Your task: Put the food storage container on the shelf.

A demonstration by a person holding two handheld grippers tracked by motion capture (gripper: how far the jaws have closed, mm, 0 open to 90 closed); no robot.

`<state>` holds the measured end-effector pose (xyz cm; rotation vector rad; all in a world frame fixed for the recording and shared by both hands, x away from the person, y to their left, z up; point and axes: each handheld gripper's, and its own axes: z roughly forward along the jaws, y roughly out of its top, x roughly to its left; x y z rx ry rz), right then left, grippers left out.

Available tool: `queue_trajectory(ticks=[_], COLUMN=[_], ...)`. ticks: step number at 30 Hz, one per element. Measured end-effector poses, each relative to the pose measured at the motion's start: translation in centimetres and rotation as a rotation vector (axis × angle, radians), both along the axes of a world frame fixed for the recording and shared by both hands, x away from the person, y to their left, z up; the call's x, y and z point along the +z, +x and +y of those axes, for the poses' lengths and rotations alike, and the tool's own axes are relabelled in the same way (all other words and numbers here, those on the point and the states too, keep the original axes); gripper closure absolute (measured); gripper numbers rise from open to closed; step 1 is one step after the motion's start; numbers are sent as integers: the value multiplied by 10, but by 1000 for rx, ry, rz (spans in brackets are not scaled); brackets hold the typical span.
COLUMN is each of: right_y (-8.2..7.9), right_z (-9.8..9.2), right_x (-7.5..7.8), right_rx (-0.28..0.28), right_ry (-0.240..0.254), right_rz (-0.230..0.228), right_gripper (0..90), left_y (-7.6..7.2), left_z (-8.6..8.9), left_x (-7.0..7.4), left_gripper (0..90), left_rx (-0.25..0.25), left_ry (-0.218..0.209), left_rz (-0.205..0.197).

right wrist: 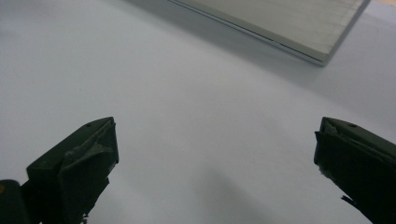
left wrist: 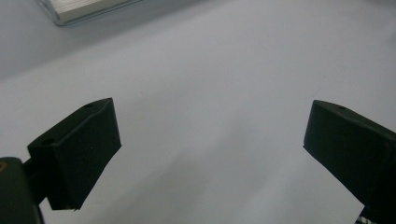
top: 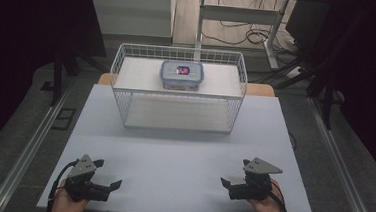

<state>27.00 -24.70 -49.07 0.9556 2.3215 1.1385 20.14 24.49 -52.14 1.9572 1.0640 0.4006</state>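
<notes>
At the bench's (top: 182,156) near edge, the left tool (top: 102,177) and right tool (top: 236,182) rest well apart, jaws wide and empty. Far back, a lidded box (top: 181,74) sits inside a wire basket (top: 123,76).

Pale counter (top: 182,160), seen from above | white wire basket (top: 126,106) stands at 12 o'clock, touching its surface | near half at 6 o'clock bare

A clear lidded box (top: 181,75) with blue clips sits upright inside the white wire basket (top: 121,101), at its back.
</notes>
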Motion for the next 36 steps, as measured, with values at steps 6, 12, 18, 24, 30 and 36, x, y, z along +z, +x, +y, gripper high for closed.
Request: queue_trajectory(ticks=[6,12,18,24,30,36], right_y=[-3,-6,-9,-11,-11,-10], right_z=[-12,-25,-37,-43,-46,-47], right_x=[-2,-4,-8,-13,-18,-23], right_rx=[-30,-62,-88,-96,-88,-84], right_ry=[1,3,7,-3,-32,-45], right_rz=[1,9,29,68,106,148], right_gripper=[0,0,0,0,0,0], left_y=[-5,-9,-13,-15,-13,-8], left_z=[9,17,26,34,36,33], left_x=[-4,-6,-9,-13,-18,-28], left_gripper=[34,33,32,31,31,27], left_rx=[20,43,70,84,97,93], left_ry=[0,-1,-5,-7,13,59], left_rz=[10,14,18,16,45,134])
